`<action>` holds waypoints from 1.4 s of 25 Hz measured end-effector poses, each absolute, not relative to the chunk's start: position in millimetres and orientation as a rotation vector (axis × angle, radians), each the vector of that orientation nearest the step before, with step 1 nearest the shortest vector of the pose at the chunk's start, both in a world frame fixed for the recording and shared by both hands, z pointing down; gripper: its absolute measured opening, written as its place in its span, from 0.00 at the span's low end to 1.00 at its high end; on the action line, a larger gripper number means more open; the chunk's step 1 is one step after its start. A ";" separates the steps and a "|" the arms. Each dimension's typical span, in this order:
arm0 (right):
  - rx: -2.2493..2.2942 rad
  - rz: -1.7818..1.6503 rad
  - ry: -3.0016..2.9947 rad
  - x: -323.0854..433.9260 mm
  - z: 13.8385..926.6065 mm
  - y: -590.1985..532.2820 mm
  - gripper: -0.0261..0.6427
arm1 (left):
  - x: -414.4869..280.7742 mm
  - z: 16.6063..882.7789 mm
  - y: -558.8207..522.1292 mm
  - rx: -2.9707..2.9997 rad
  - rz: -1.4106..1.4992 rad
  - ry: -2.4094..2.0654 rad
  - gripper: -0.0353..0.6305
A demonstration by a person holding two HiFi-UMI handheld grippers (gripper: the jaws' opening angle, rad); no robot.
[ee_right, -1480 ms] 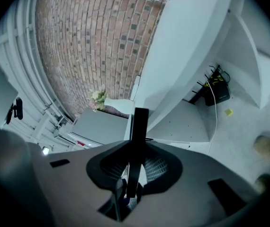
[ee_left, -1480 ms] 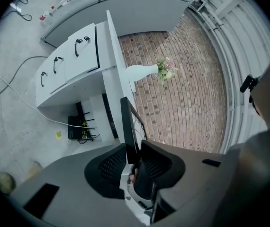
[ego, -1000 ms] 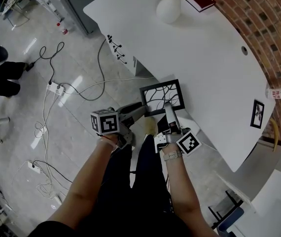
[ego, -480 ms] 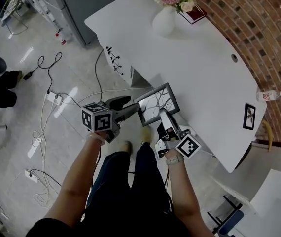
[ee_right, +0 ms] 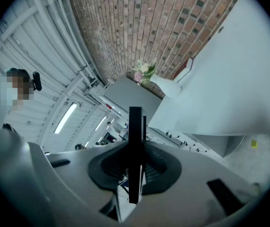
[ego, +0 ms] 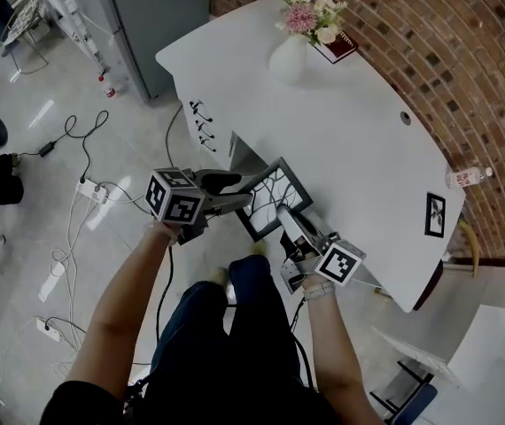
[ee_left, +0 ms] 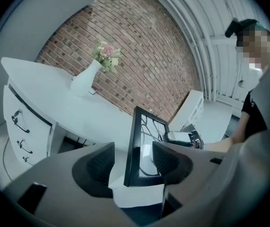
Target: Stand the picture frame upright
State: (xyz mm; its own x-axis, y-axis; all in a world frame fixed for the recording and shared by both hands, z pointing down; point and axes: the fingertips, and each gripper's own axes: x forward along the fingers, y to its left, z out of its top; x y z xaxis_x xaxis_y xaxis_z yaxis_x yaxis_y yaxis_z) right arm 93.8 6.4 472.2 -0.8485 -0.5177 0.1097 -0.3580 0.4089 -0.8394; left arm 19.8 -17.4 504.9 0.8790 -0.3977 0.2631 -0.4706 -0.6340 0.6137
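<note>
The black picture frame [ego: 275, 190], with a branch pattern behind glass, hangs tilted in the air at the white table's near edge. My right gripper [ego: 284, 213] is shut on its lower edge; in the right gripper view the frame [ee_right: 135, 126] runs edge-on between the pressed pads of that gripper [ee_right: 136, 167]. My left gripper [ego: 240, 193] reaches in from the left. Its jaws have just been opening and now stand wide. The frame [ee_left: 135, 143] stands between the pads of the left gripper [ee_left: 132, 159], and the left pad is clear of it.
The curved white table [ego: 359, 131] carries a white vase of flowers [ego: 290, 56], a red book [ego: 338, 46], a small bottle [ego: 465, 177] and a marker card [ego: 435, 214]. A drawer unit [ego: 206, 118] sits under its left end. Cables and a power strip [ego: 89, 189] lie on the floor.
The frame lay flat on the table's edge; now both grippers have risen and it is lifted and tilted. The left jaws have spread wider around it.
</note>
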 end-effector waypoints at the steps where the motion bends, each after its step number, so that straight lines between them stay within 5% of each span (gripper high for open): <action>1: -0.766 -1.423 2.506 93.3 471.0 7.2 0.13 | 20.2 502.3 -17.7 2.333 0.128 -0.592 0.44; 8: -0.556 -1.423 2.613 77.5 457.8 11.5 0.13 | 27.9 487.7 -8.3 2.318 0.062 -0.383 0.44; 13: -0.483 -1.421 2.680 67.2 457.1 -4.4 0.13 | 23.7 482.1 -27.1 2.351 0.081 -0.399 0.27; 35: -0.613 -1.166 2.886 50.2 460.9 -181.1 0.14 | -1.3 473.6 -182.3 2.675 0.315 -0.521 0.22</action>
